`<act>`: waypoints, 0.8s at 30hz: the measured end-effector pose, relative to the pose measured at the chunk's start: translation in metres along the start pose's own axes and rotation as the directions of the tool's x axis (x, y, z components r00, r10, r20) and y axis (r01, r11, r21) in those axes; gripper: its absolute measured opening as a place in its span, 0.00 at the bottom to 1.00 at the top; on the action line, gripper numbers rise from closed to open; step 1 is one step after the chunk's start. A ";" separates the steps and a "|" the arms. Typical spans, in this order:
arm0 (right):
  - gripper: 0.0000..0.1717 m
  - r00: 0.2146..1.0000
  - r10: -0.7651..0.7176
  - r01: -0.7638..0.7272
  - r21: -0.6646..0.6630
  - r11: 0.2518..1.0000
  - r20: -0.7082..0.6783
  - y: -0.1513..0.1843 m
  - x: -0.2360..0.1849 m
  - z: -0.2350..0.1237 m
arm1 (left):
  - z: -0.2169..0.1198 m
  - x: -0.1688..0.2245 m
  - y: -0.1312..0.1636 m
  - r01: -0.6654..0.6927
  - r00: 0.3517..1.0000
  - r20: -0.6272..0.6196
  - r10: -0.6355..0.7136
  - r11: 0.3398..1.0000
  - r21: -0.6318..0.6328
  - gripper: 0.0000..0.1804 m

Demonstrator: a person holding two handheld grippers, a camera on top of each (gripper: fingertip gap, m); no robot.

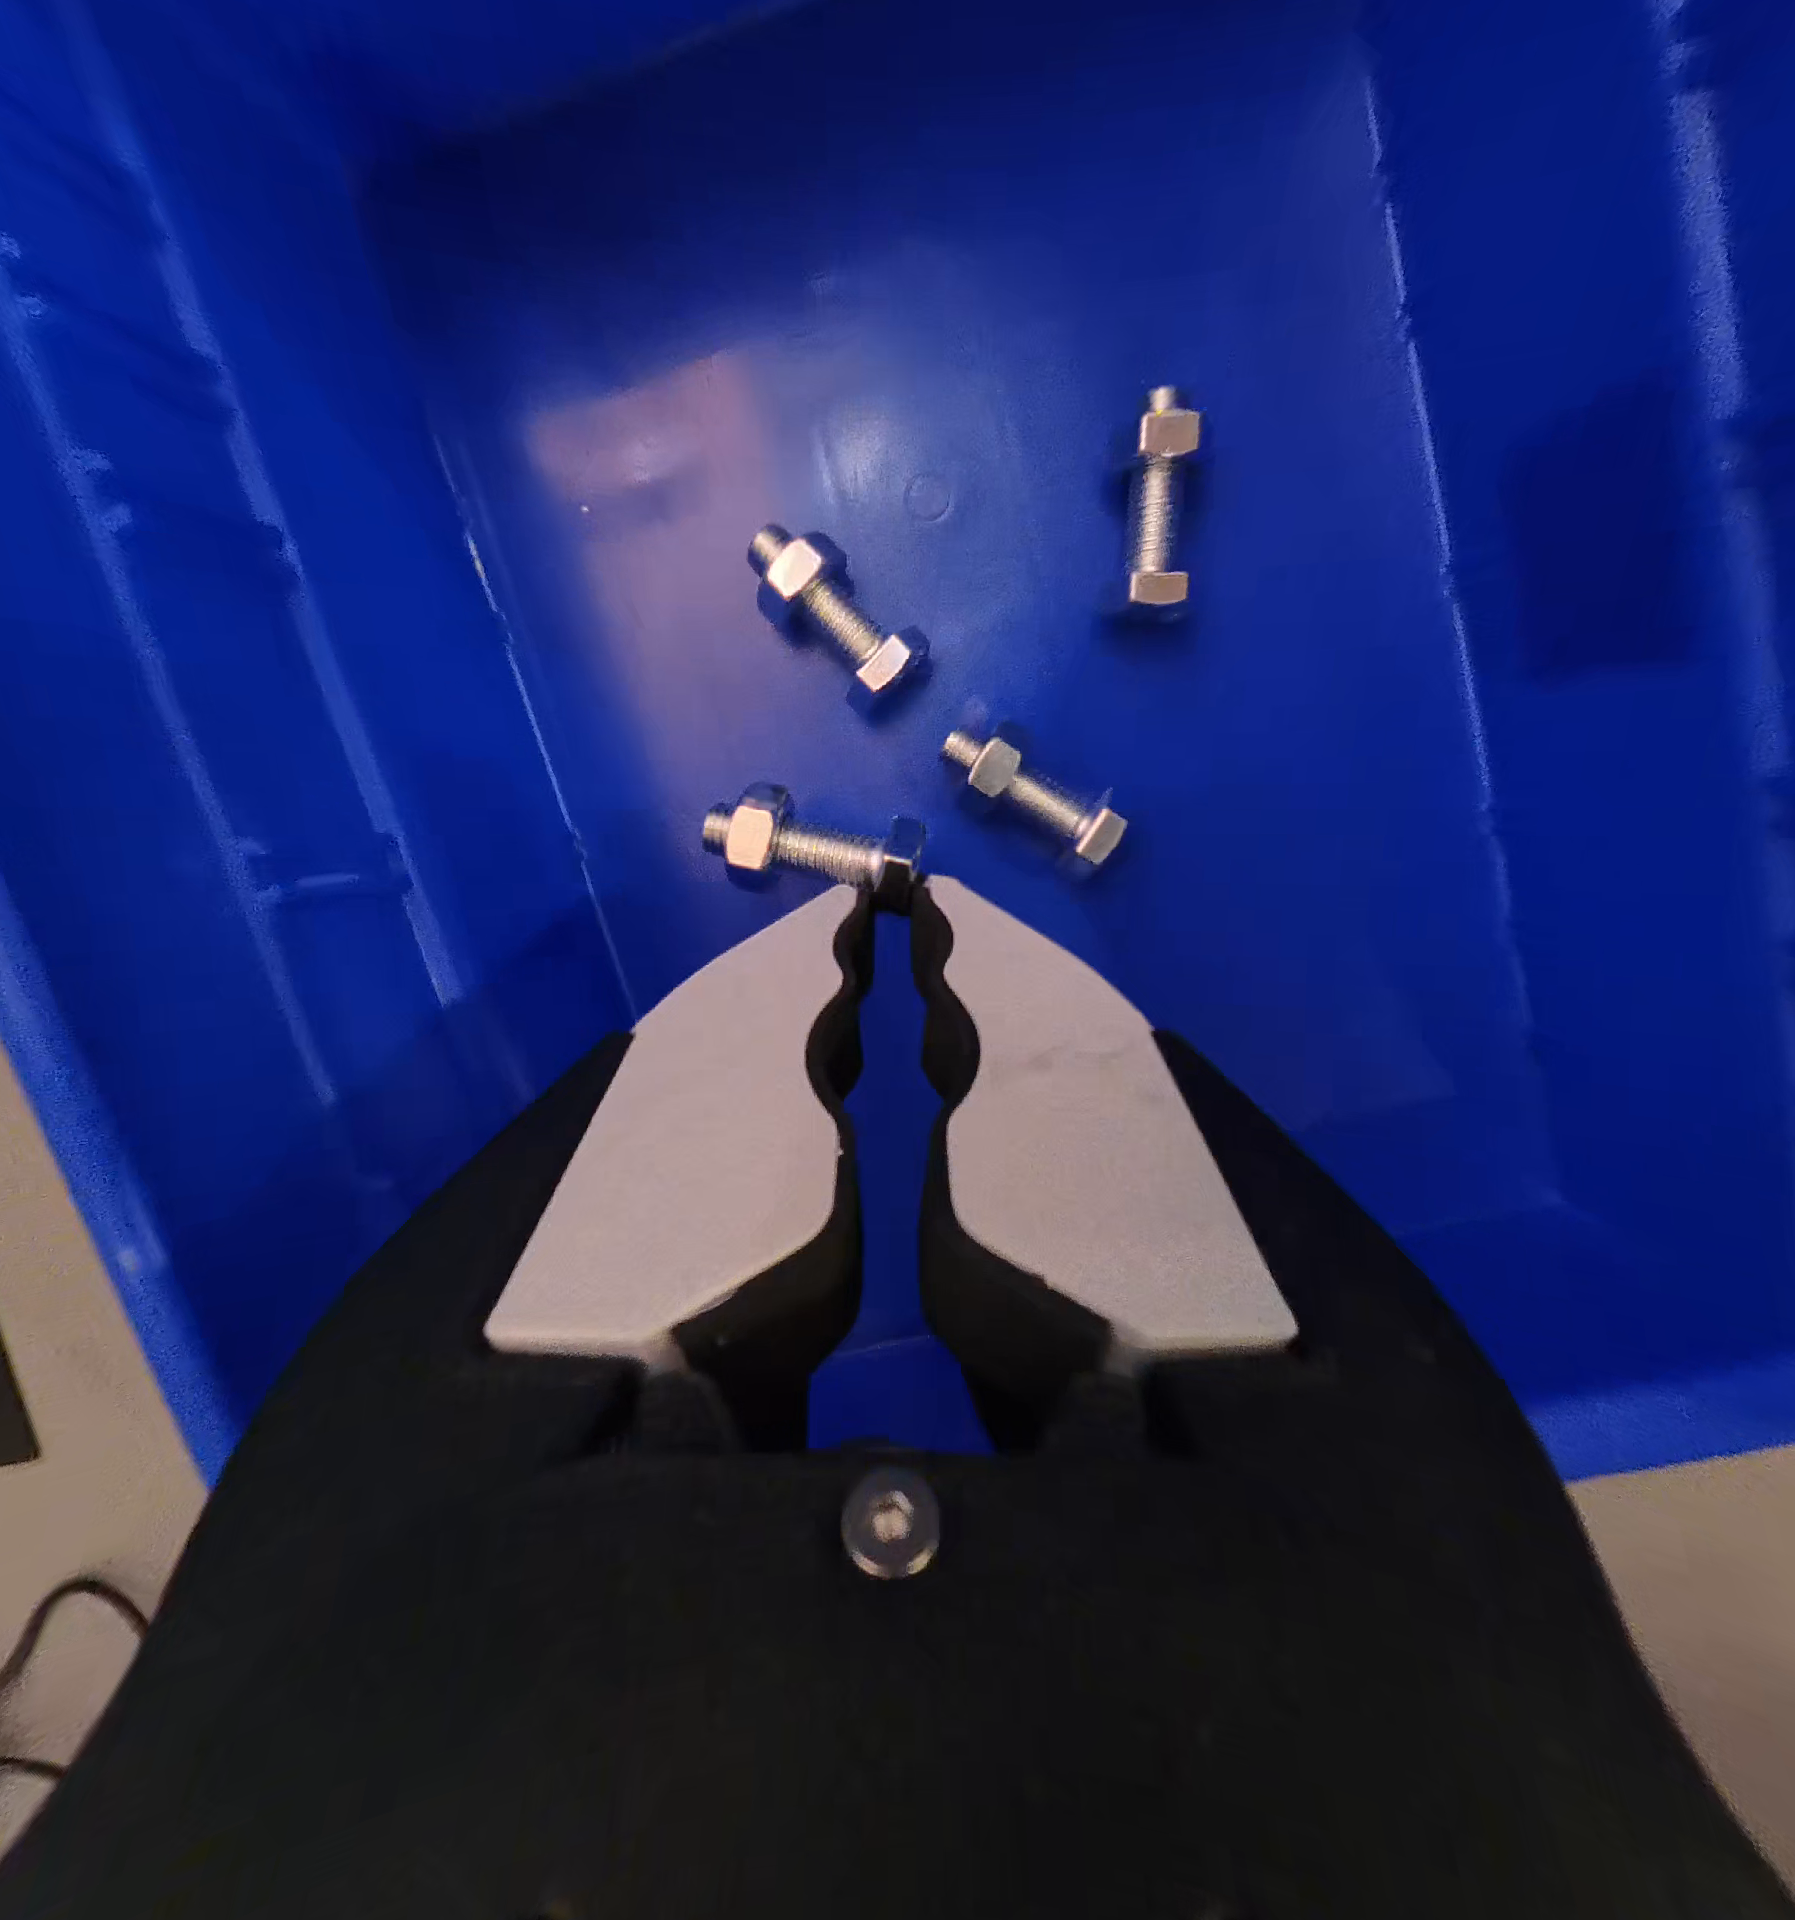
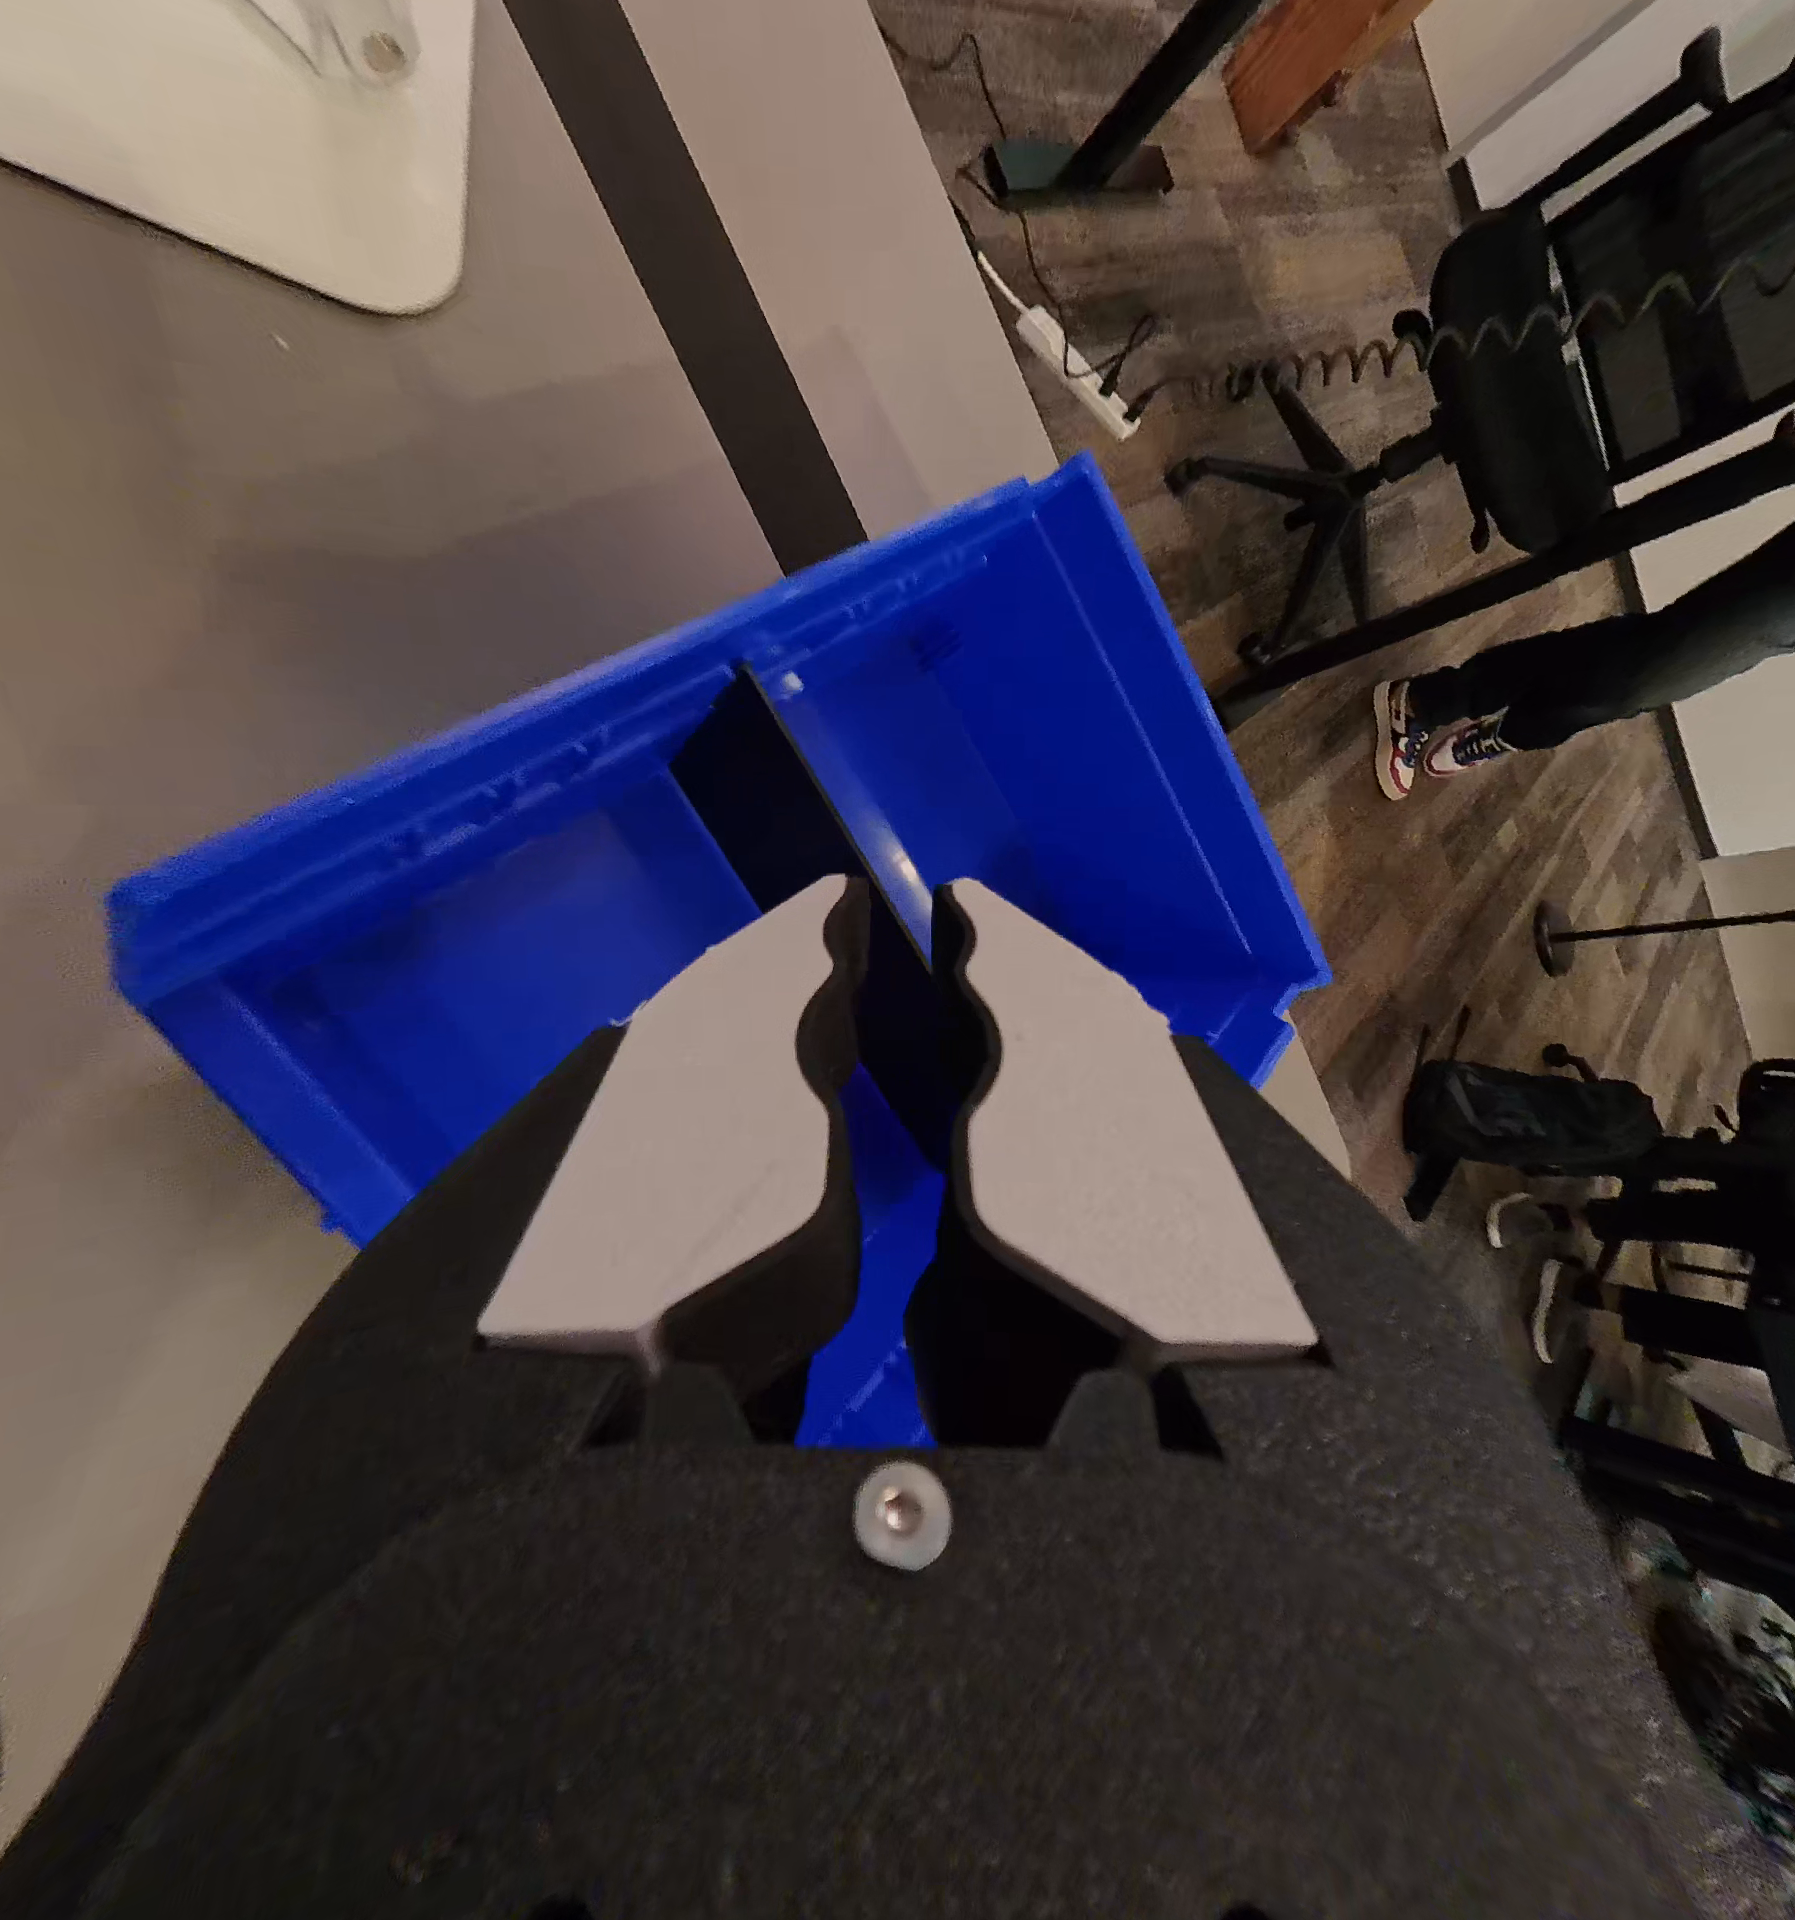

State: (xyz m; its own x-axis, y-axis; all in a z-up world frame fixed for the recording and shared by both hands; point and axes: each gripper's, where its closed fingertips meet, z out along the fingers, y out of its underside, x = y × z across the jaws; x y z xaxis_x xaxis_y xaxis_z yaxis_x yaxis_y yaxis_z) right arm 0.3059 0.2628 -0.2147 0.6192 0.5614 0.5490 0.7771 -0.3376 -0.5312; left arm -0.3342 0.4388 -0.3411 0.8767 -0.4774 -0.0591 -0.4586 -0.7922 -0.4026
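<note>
Inside a blue bin, four bolts with nuts threaded on are seen lying on the floor; one bolt is gripped by its head between the tips of the left claw, whose jaws are nearly closed, the black pads pressed on either side of the head; the shank and nut stick out to the left, clear of the pads, which suggests the head was chosen as the flattest part to pinch. Whether the bolt is lifted off the floor cannot be told. Three other bolts lie loose nearby: one further in, one just to the right of the held bolt, and one well apart near the right wall.

Meanwhile, in the right wrist view, a second blue bin is seen on a grey table, split into two compartments by a black divider; the right claw is held over it with a narrow gap between the jaws; the divider's top edge runs through that gap, but contact with the pads cannot be confirmed, nor whether the divider is gripped or merely straddled. Both compartments appear to hold nothing, so far as shown. Beyond the table edge, a wood-look floor, a black chair and a person's shoe are visible.
</note>
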 end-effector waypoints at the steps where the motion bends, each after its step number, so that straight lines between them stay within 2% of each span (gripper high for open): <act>1: 0.07 1.000 0.004 -0.004 0.011 1.000 0.008 -0.002 -0.004 -0.002 | -0.001 0.003 0.003 0.001 1.000 -0.008 -0.001 1.000 -0.006 0.04; 5: 0.07 1.000 0.001 -0.001 0.019 1.000 0.010 -0.008 -0.015 -0.009 | 0.005 0.002 0.011 -0.007 1.000 -0.013 0.007 0.999 -0.046 0.04; 8: 0.06 1.000 -0.003 0.003 0.021 1.000 0.008 -0.010 -0.020 -0.013 | 0.006 0.007 0.011 -0.025 0.998 -0.053 0.023 0.999 -0.029 0.04; 12: 0.05 0.999 0.011 -0.012 0.039 0.999 0.037 -0.013 -0.030 -0.017 | 0.003 0.008 0.015 -0.154 0.988 0.028 0.154 0.988 -0.008 0.04; 15: 0.06 0.997 0.036 -0.041 0.069 0.997 0.075 -0.019 -0.041 -0.021 | -0.017 0.015 0.008 -0.272 0.958 0.122 0.261 0.959 0.078 0.04; 18: 0.06 0.990 0.063 -0.078 0.119 0.990 0.122 -0.032 -0.056 -0.029 | -0.045 0.030 0.002 -0.397 0.907 0.225 0.357 0.903 0.164 0.03; 22: 0.07 0.970 0.095 -0.143 0.209 0.967 0.226 -0.059 -0.086 -0.042 | -0.082 0.064 0.003 -0.502 0.855 0.293 0.429 0.825 0.258 0.03; 24: 0.07 0.946 0.115 -0.197 0.255 0.947 0.303 -0.075 -0.104 -0.050 | -0.101 0.089 0.004 -0.555 0.828 0.309 0.468 0.765 0.328 0.03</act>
State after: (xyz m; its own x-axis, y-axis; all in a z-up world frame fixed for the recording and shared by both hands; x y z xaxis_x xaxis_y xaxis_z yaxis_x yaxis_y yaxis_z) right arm 0.1890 0.1916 -0.1996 0.6411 0.7211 0.2627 0.5847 -0.2371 -0.7758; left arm -0.2732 0.3548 -0.2555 0.5558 -0.6488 -0.5197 -0.7895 -0.2164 -0.5743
